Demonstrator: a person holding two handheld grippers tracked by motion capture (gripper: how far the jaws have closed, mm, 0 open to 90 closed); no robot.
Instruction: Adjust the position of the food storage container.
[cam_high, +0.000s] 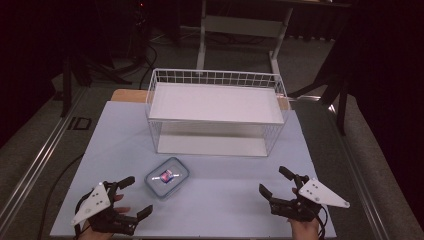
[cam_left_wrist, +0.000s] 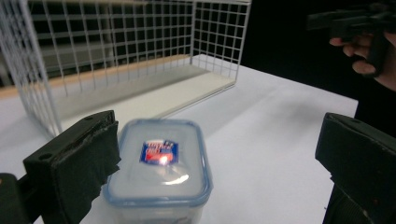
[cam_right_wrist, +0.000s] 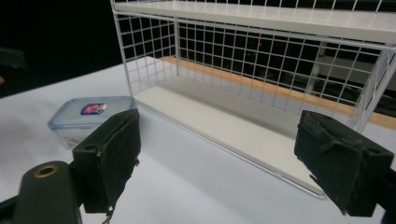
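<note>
Left gripper: jaws spread wide, nothing between the pads. In the left gripper view its fingers flank open air, with the clear lidded food container just ahead, nearer the left-hand jaw. Right gripper: jaws likewise spread, holding nothing; its fingers frame the white wire shelf rack.

We find the container on the white table, in front of the rack, left of centre. It lies just ahead and right of the left gripper, well apart from the right one. Its long axis runs diagonally. We judge the left hand nearer for the pickup.
</note>
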